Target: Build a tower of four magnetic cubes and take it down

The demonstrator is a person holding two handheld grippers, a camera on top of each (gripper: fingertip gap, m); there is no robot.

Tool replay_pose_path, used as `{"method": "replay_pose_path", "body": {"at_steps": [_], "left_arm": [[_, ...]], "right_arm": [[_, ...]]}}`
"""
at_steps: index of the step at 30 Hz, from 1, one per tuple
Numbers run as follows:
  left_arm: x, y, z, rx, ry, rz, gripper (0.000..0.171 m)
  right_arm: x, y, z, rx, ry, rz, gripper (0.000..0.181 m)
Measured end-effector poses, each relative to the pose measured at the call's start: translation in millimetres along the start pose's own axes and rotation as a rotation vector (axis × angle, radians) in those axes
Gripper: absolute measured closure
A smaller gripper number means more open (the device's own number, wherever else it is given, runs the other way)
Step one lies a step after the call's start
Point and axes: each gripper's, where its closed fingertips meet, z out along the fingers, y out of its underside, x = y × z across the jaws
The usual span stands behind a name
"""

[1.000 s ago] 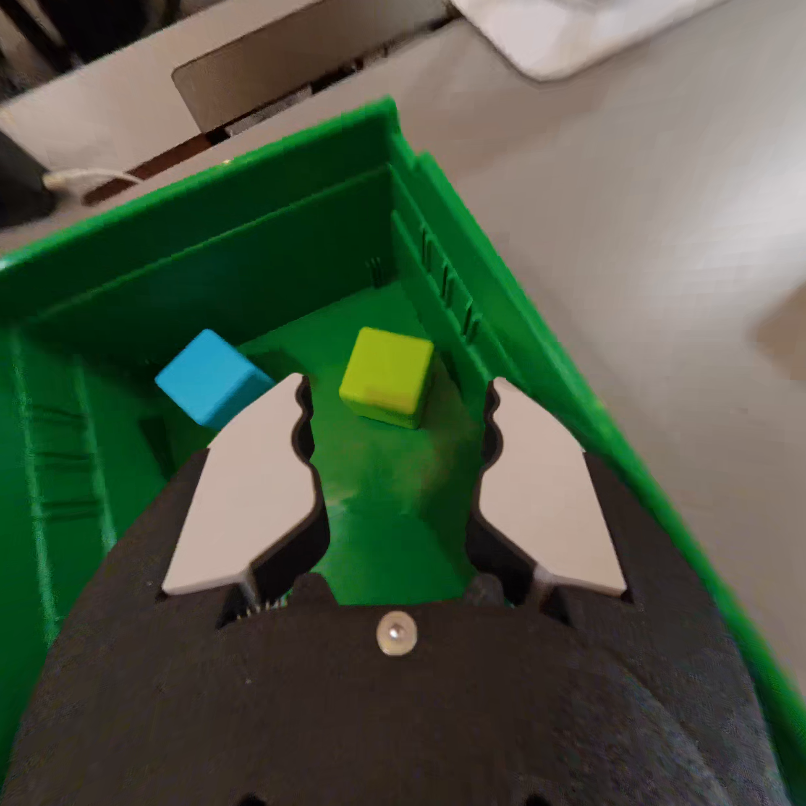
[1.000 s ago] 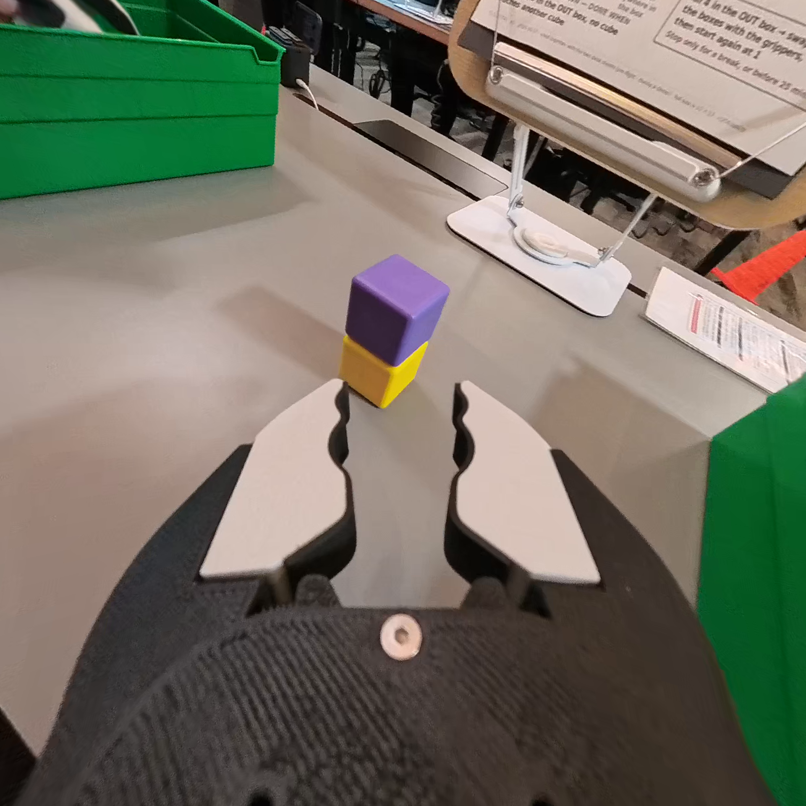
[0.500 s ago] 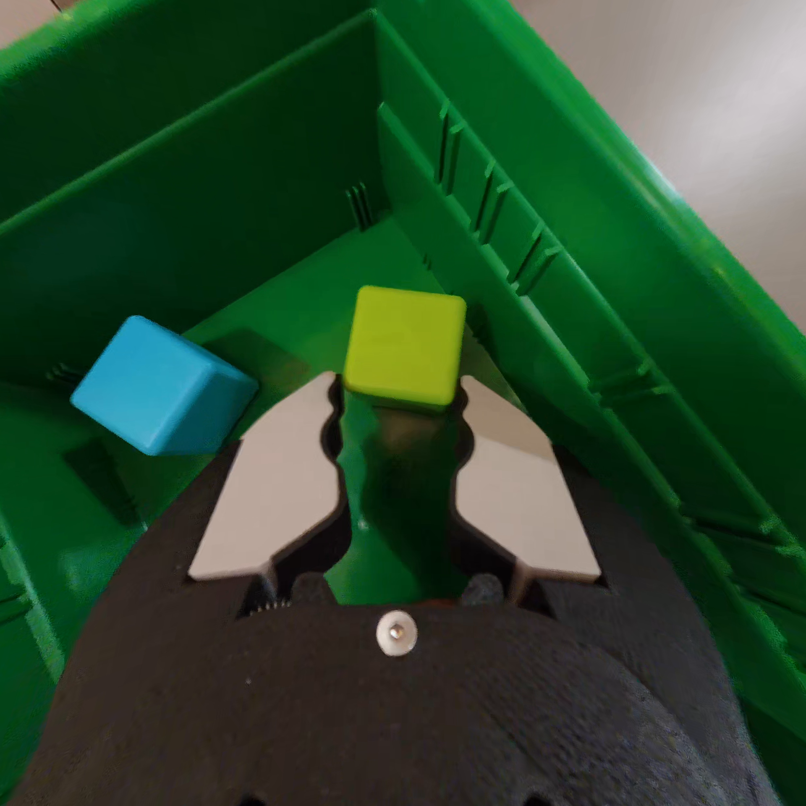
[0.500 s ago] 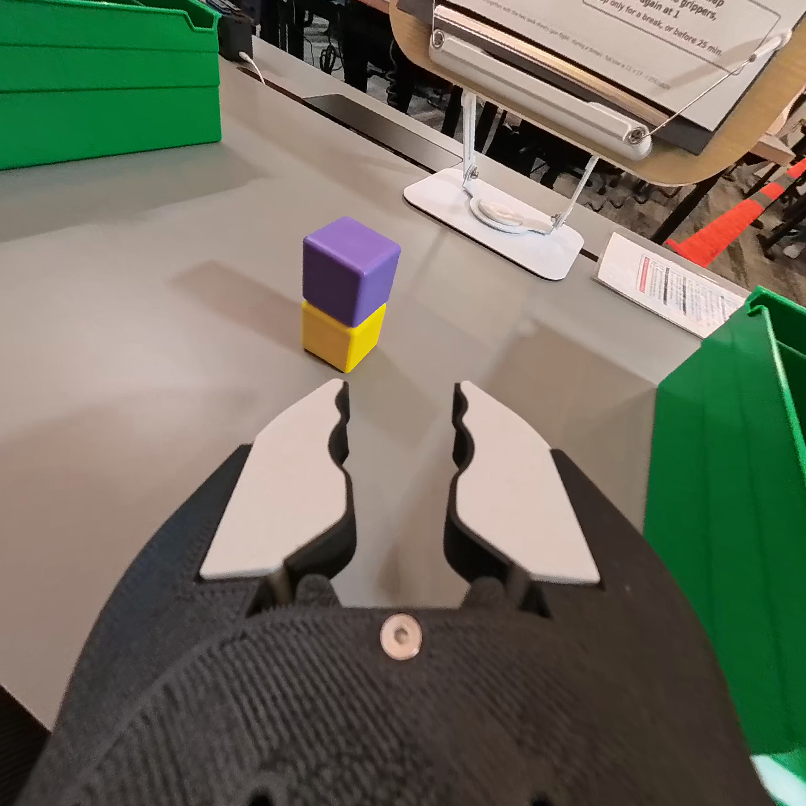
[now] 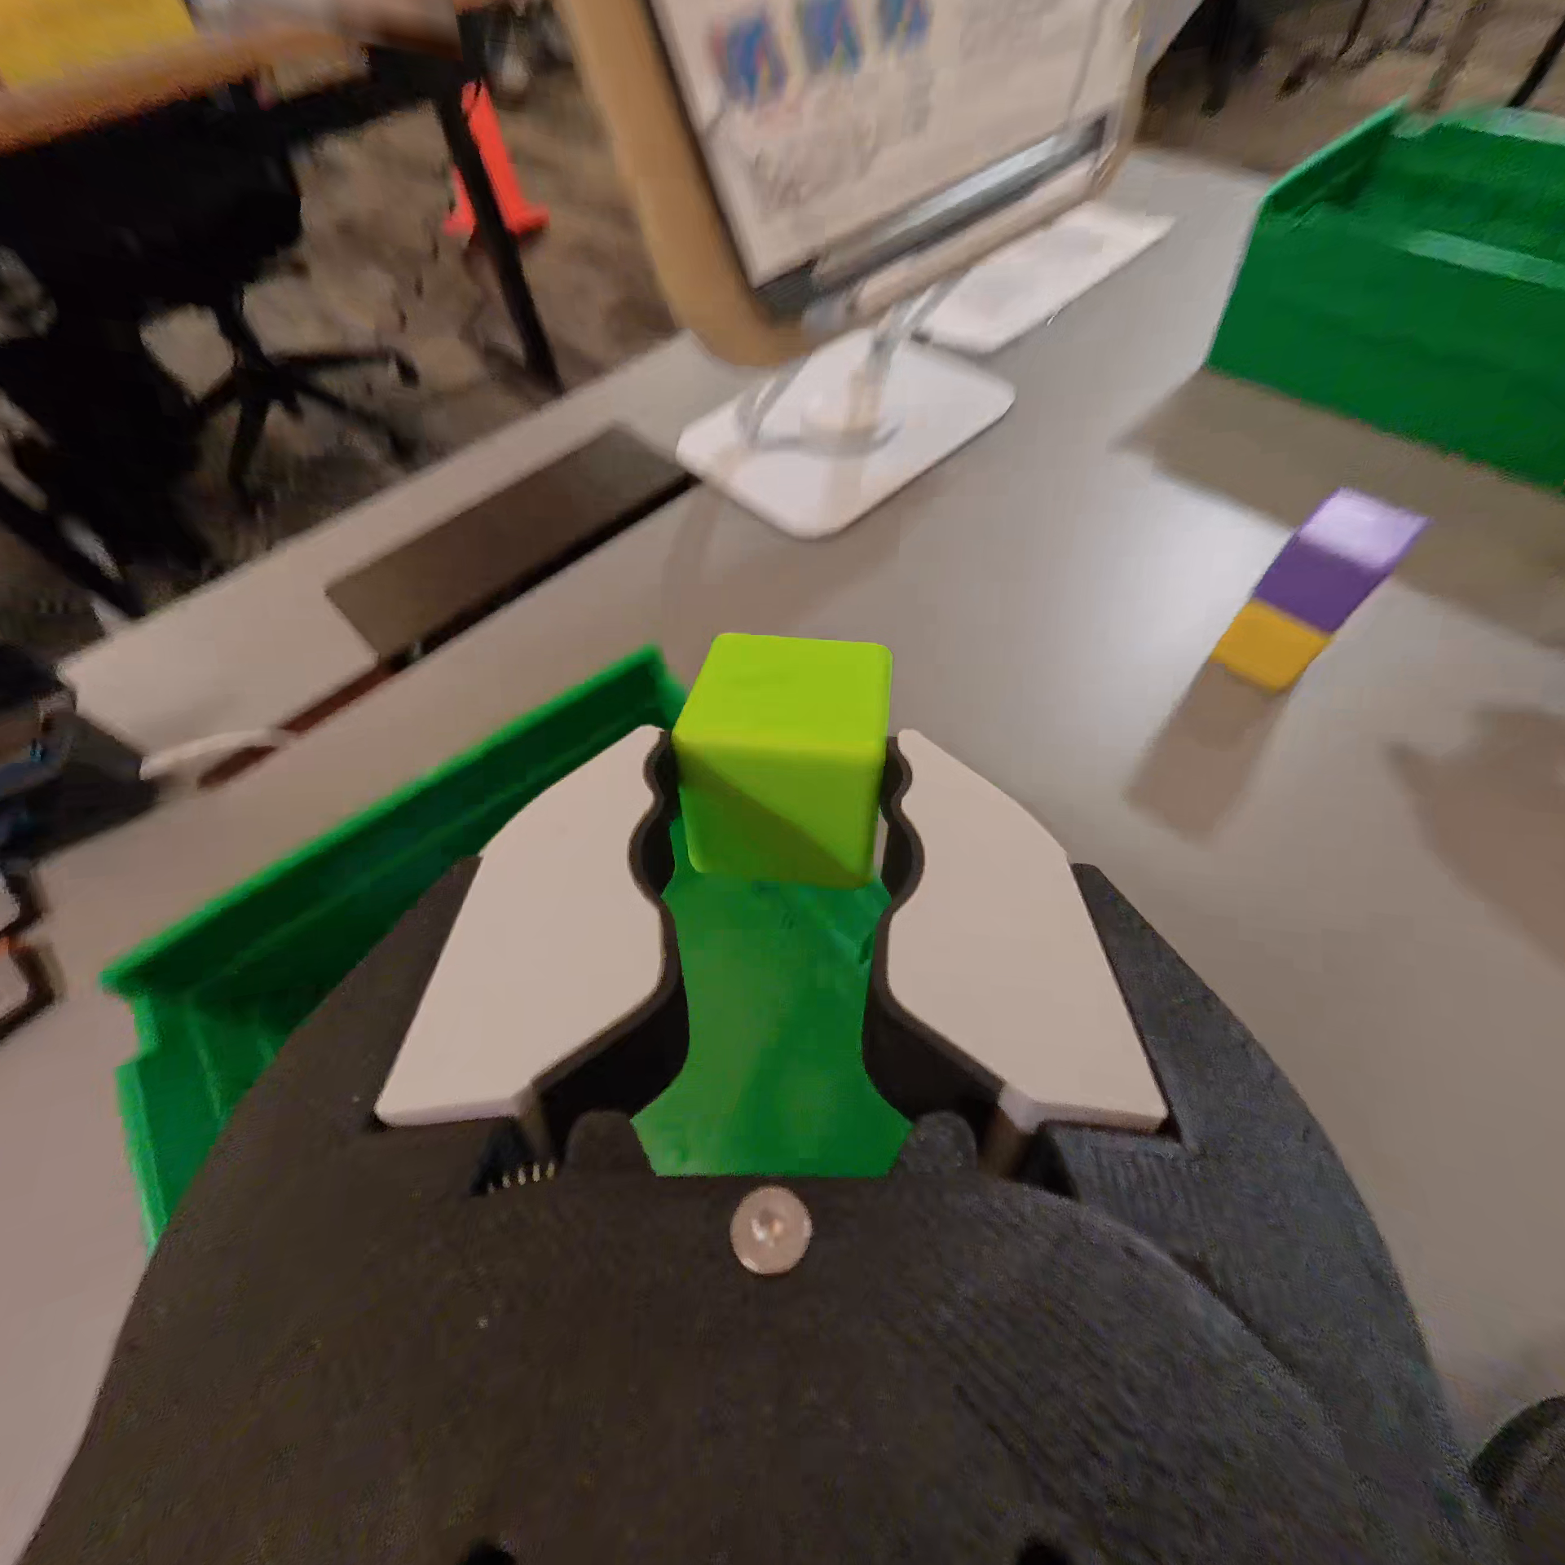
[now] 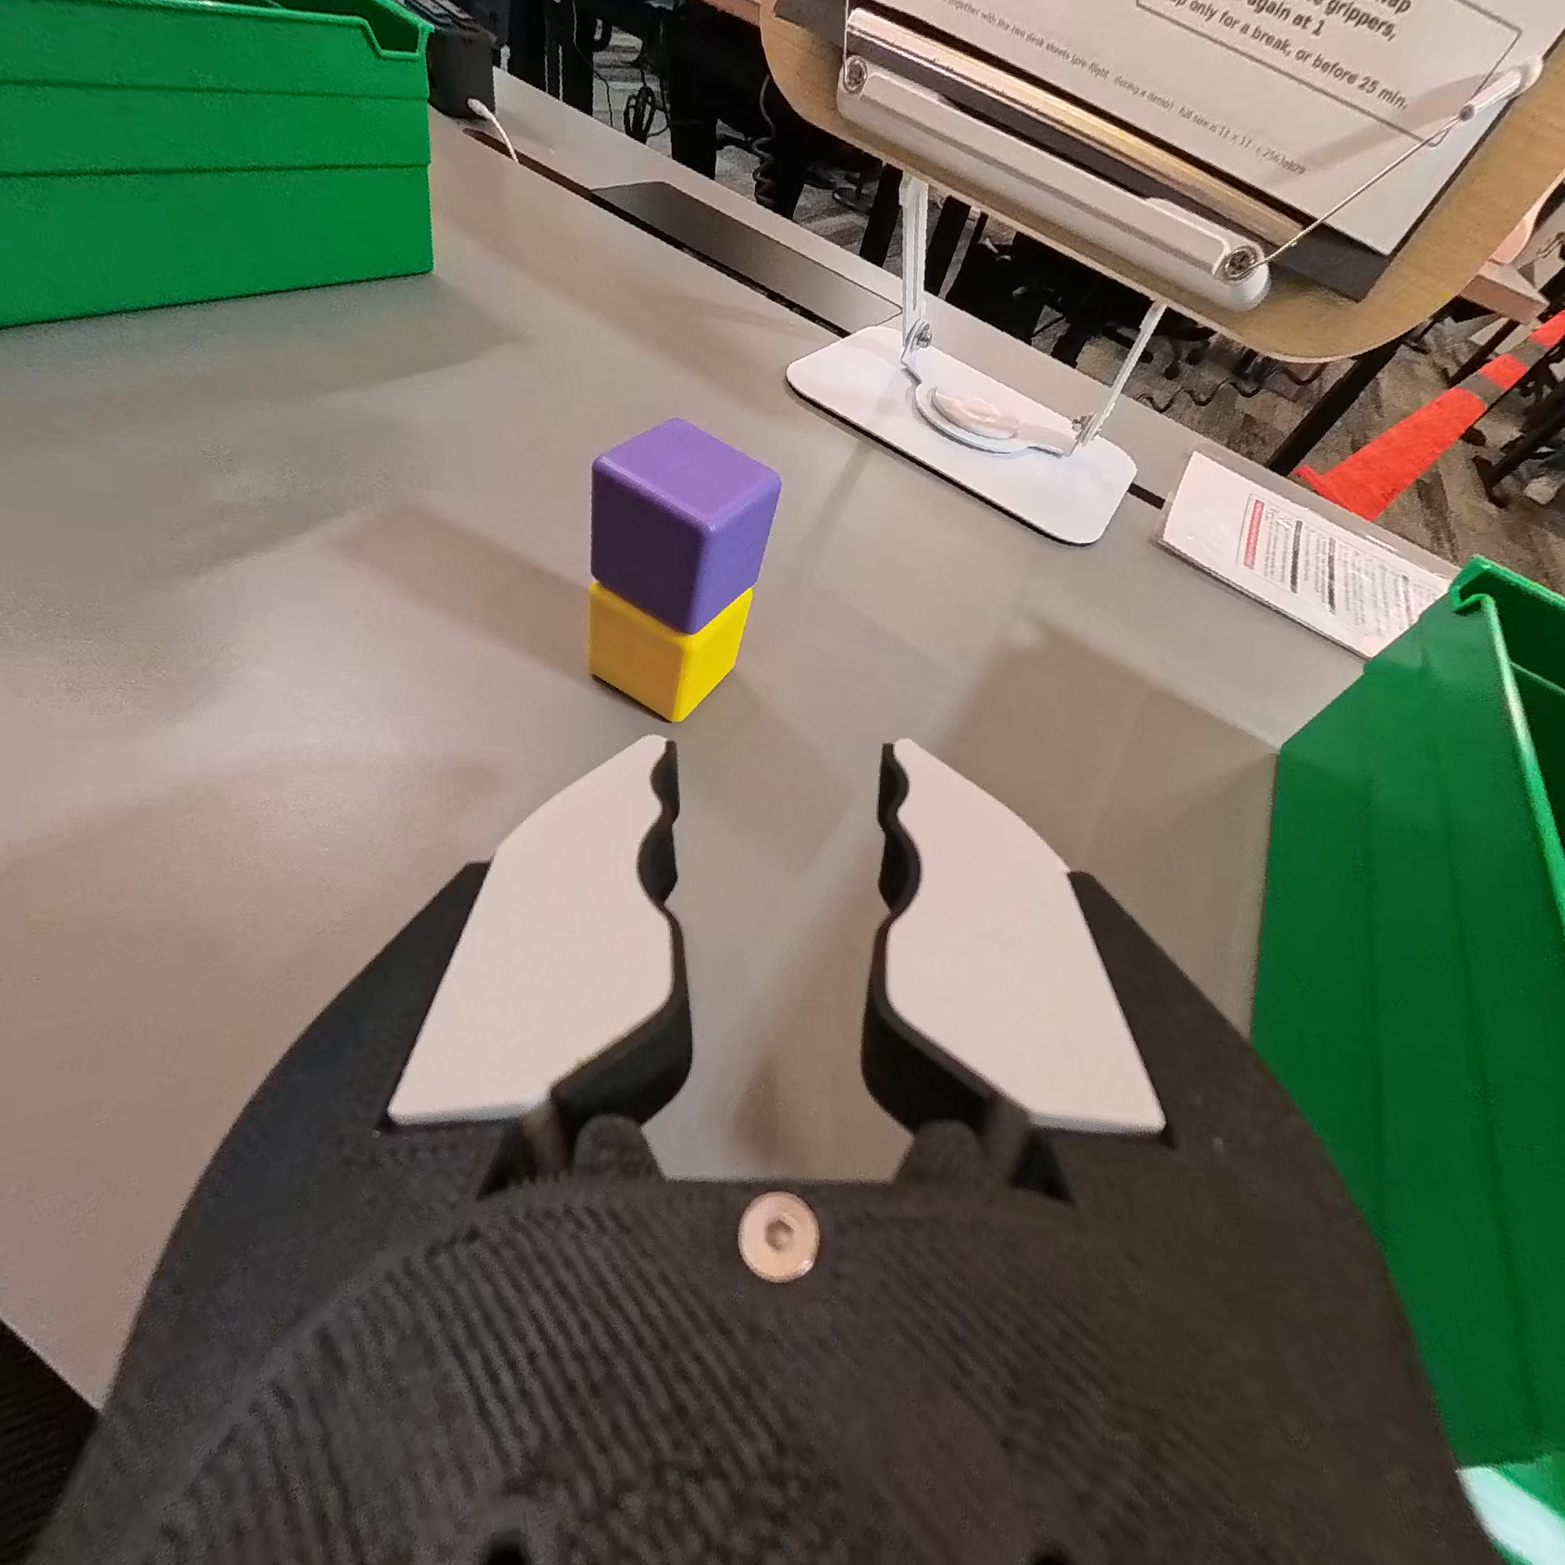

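The lime-green cube sits pinched between the tips of the left tool, held in the air above the green bin whose rim and floor show under and behind the fingers; it touches nothing but the two pads. Off to the right on the grey worktop stands a purple cube squarely atop a yellow cube, well apart from the held cube. The right tool is spread with nothing between its fingers, hanging just above the worktop near that two-cube stack, pointing a little to its right.

The left wrist view alone shows the held cube and the bin beneath it, though with motion blur; the right wrist view gives the stack sharply, purple cube on yellow cube, plus a clipboard stand, a printed card, a second green bin at right and a third green bin at far left.
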Motion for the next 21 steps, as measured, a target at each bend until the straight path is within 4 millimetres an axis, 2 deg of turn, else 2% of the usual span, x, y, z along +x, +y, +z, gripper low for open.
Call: {"method": "replay_pose_path", "body": {"at_steps": [2, 5, 7, 9, 12, 14, 17, 21], "left_arm": [[24.2, -33.5, -2.3, 0.097, 0.054, 0.025, 0.125], [74.7, -73.8, 6.6, 0.2, 0.194, 0.057, 0.125], [113.6, -93.2, 21.5, 0.254, 0.31, 0.053, 0.125], [150.3, -104.5, 43.5, 0.291, 0.412, 0.009, 0.126], [197.8, -101.3, 80.4, 0.287, 0.516, -0.038, 0.126], [219.3, -89.8, 102.0, 0.254, 0.535, -0.022, 0.125], [233.7, -77.8, 123.1, 0.247, 0.555, 0.0, 0.125], [241.3, -79.5, 130.2, 0.303, 0.682, -0.071, 0.125]], "right_arm": [[0.0, 0.2, 0.0, -0.001, 0.001, -0.002, 0.135], [0.0, 0.5, -0.5, -0.002, 0.002, -0.005, 0.135], [0.4, 0.6, -1.0, -0.002, 0.003, -0.003, 0.135], [1.0, 1.2, -1.6, -0.003, 0.005, -0.001, 0.135], [2.4, 2.1, -3.3, -0.003, 0.008, 0.001, 0.135], [3.8, 2.4, -5.1, -0.001, 0.012, 0.007, 0.135], [5.5, 3.7, -7.1, -0.001, 0.017, 0.013, 0.135], [7.4, 6.0, -7.7, -0.006, 0.022, 0.019, 0.136]]}}
